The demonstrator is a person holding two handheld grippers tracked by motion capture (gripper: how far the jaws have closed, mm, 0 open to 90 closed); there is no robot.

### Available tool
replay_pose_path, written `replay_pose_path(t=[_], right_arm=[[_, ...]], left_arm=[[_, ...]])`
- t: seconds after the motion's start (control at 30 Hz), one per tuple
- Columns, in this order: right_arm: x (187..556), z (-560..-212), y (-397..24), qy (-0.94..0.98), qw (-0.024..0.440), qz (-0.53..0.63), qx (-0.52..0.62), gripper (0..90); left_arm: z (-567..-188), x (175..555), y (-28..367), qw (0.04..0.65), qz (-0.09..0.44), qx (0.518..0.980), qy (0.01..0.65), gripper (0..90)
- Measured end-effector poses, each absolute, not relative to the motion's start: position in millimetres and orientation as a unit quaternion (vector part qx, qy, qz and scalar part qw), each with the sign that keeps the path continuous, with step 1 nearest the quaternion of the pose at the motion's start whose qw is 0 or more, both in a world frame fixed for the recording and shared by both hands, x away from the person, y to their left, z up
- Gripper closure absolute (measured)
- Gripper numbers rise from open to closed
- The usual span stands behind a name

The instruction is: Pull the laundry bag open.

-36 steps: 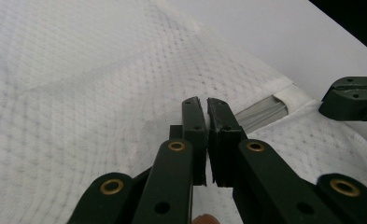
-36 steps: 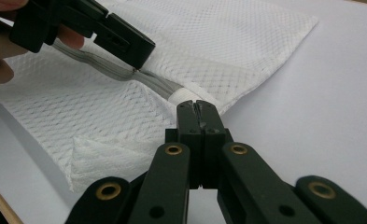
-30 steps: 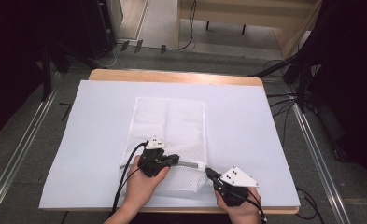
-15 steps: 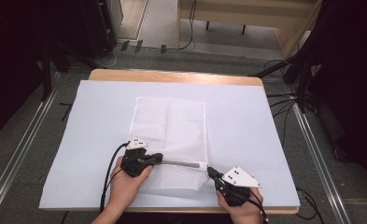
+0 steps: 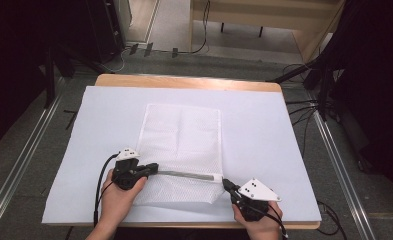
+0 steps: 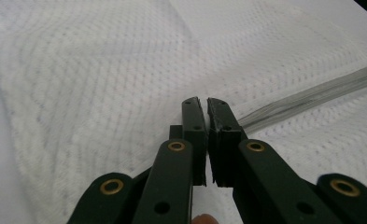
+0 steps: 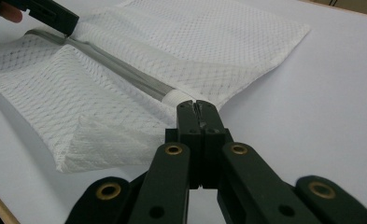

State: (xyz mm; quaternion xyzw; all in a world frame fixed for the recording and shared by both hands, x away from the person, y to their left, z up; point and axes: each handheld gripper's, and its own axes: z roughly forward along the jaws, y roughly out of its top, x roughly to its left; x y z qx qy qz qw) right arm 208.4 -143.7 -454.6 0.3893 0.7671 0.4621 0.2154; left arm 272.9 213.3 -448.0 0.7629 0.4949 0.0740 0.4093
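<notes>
White mesh bag [image 5: 181, 150] lies flat on the white sheet [image 5: 264, 120] covering the desk [image 5: 184, 81], its near end towards the desk's front edge. Left gripper [image 5: 151, 169], jaws closed, pinches the zipper pull at the left of the grey zipper [image 5: 189, 175]. Right gripper [image 5: 227, 185], jaws closed, clamps the bag's edge at the zipper's right end.
</notes>
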Motion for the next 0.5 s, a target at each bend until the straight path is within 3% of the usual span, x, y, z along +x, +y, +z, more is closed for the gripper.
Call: replay_pose_path(t=[0.5], right_arm=[[207,-449,-148,0.76,0.22,0.469,0.392,90.0]], left_arm=[[-451,267,253,0.41,0.087,0.739,0.528,87.0]])
